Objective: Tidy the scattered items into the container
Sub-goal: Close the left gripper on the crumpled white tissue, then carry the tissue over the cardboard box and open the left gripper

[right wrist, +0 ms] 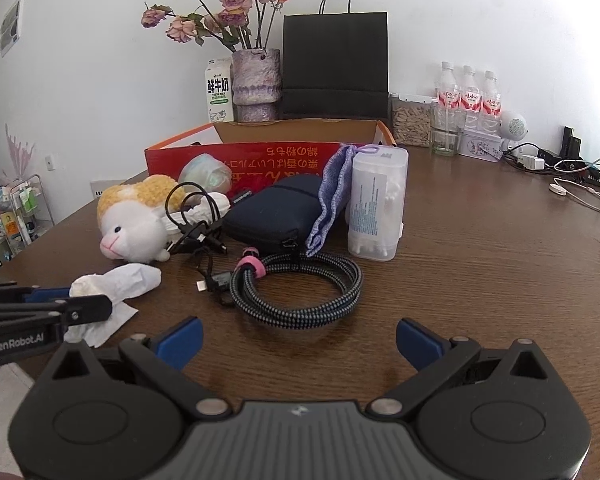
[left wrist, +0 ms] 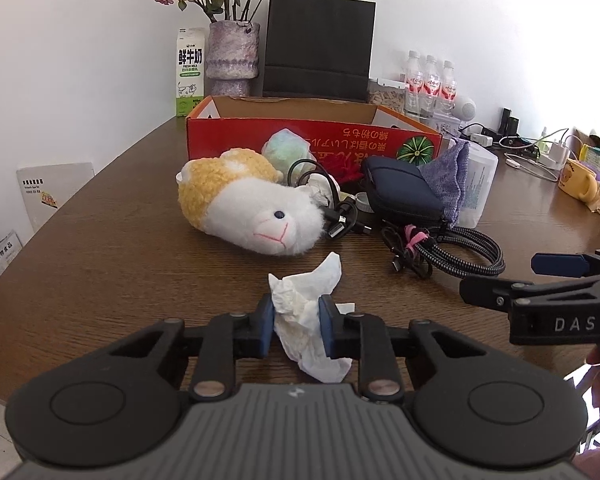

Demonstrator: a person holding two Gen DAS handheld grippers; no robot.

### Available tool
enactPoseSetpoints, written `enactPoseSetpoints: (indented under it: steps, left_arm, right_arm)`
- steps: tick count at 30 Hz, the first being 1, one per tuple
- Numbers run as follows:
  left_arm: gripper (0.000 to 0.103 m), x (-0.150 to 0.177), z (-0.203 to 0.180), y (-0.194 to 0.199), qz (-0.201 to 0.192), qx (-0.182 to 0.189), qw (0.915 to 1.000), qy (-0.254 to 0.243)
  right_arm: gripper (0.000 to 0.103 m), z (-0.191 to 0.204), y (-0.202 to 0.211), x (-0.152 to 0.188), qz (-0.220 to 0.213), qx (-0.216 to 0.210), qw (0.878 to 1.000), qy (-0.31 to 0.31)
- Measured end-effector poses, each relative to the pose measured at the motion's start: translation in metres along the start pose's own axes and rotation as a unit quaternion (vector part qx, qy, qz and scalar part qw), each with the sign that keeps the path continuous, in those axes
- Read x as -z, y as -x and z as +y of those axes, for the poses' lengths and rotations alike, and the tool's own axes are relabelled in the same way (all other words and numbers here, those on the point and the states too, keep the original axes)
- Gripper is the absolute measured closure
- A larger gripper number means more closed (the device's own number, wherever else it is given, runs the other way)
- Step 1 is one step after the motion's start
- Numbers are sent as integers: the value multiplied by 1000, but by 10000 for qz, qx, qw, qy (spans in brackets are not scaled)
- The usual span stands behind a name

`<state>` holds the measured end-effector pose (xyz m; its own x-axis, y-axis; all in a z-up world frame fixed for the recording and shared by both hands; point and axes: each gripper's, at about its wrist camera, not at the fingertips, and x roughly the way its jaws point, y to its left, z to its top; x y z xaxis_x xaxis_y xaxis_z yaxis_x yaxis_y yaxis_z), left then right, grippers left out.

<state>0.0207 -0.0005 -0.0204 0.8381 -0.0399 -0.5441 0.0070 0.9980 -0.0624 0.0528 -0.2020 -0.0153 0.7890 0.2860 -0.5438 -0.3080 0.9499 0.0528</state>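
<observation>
While the crumpled tissue (left wrist: 308, 312) lies near the desk's (left wrist: 100, 248) front edge, the left gripper (left wrist: 296, 322) pinches it between blue pads. Behind it lie a plush toy (left wrist: 256, 204), a coiled cable (right wrist: 300, 292) and a red cardboard box (left wrist: 312, 136) towards the back edge. Beside it, the right gripper (right wrist: 298, 342) hovers spread wide, empty.

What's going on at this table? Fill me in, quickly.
A person is tidying clutter into the red box, holding a gripper in each hand. The left gripper has its fingers pinched on a crumpled tissue near the table's front edge. The right gripper is open and empty, facing the coiled braided cable. The plush toy, dark pouch, purple cloth and cotton swab box lie outside the box.
</observation>
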Motion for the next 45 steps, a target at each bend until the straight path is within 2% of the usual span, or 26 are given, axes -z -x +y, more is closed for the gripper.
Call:
enactPoseSetpoints:
  steps: [3, 15, 17, 18, 26, 34, 38, 45]
  left_arm:
    - [81, -3, 3, -2, -28, -7, 10000, 59]
    - [81, -7, 14, -11, -41, -5, 9998, 195]
    - [81, -7, 15, -11, -44, 9, 9998, 215]
    - [81, -7, 16, -11, -43, 15, 9997, 227]
    - [81, -7, 22, -2, -10, 119, 9992, 389]
    - [83, -14, 23, 19, -313, 192, 9988, 334]
    - [83, -21, 20, 26, -476, 238, 9983, 249]
    - [83, -63, 13, 28, -922, 410, 9947, 183]
  right_arm:
    - [0, -1, -14, -12, -33, 31, 10000, -62]
    - [0, 9, -64, -32, 426, 95, 9990, -72]
    - [4, 9, -63, -32, 420, 66, 9991, -37]
    - [13, 8, -61, -31, 370, 2, 9993, -30]
    - [15, 4, -35, -18, 231, -293, 9993, -69]
    - [15, 0, -4, -17, -55, -347, 9993, -88]
    - [16, -1, 9, -25, -291, -378, 9988, -52]
    - [15, 0, 13, -63, -841, -362, 9958, 60]
